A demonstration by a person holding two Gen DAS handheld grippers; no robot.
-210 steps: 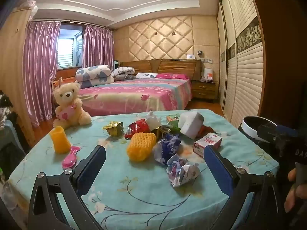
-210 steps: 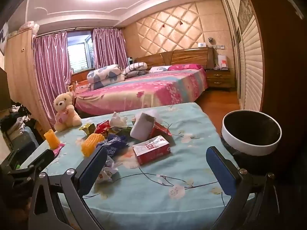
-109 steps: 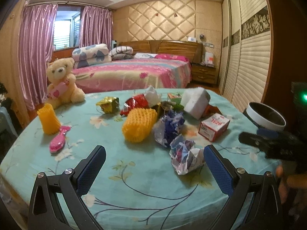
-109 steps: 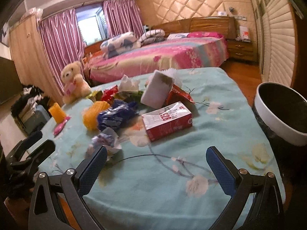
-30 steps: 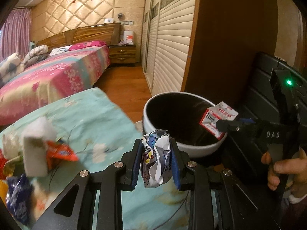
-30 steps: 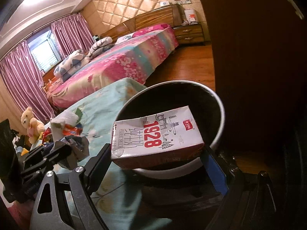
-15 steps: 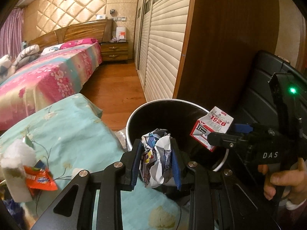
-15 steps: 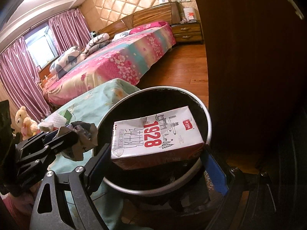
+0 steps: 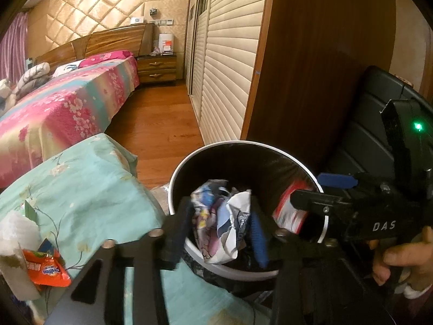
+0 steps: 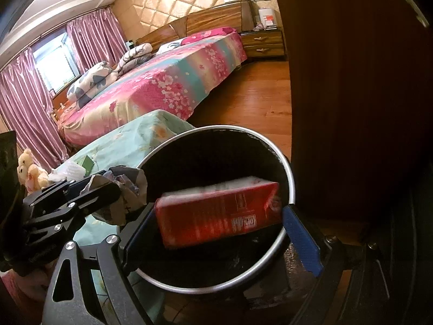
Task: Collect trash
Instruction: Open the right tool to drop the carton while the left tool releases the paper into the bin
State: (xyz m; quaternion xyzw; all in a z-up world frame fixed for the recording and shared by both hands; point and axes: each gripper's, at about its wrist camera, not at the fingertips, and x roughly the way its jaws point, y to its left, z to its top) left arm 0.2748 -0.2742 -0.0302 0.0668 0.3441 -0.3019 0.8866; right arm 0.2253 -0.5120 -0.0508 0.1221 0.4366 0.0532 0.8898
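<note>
Left wrist: crumpled wrapper (image 9: pixel 220 218) over black bin (image 9: pixel 186 168)

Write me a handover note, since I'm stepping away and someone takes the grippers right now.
Left gripper: jaws have just been opening; pads look clear of the crumpled paper wad between them, above the bin.
Right gripper: red carton between its jaws, blurred and tipped over the bin; grip cannot be told.
Done: both pieces brought to the bin.
Left: see that both land inside, then fetch the orange wrapper and the white item beside it on the table.
</note>
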